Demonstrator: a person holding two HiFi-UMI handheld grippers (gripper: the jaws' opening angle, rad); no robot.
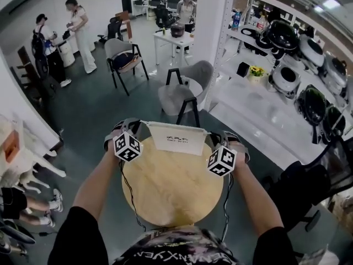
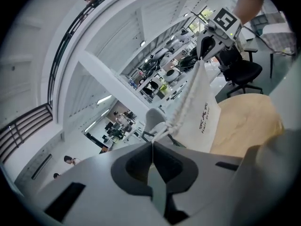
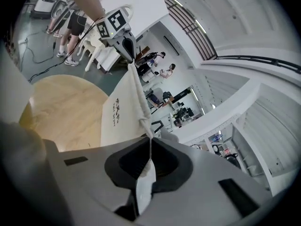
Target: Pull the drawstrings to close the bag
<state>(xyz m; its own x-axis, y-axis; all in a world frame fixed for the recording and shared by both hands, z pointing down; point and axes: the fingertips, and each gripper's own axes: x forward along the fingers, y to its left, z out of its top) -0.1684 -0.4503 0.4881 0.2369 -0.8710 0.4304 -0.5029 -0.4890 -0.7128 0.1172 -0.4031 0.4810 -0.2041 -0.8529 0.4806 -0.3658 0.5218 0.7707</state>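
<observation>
Stretching white bag [image 1: 175,138] above round table [image 1: 171,195], left gripper [image 2: 152,147] clenching 1 drawstring [image 2: 160,133], right gripper [image 3: 150,142] clenching the other

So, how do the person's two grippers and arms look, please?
The left gripper and right gripper are pale grey with dark hollows near the jaws. Each carries a white cube with black square markers and has a thin black cable. The sleeves are short and black.

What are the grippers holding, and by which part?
The white bag, by its drawstrings: the left gripper is shut on the one at one end, the right gripper on the one at the other.
</observation>
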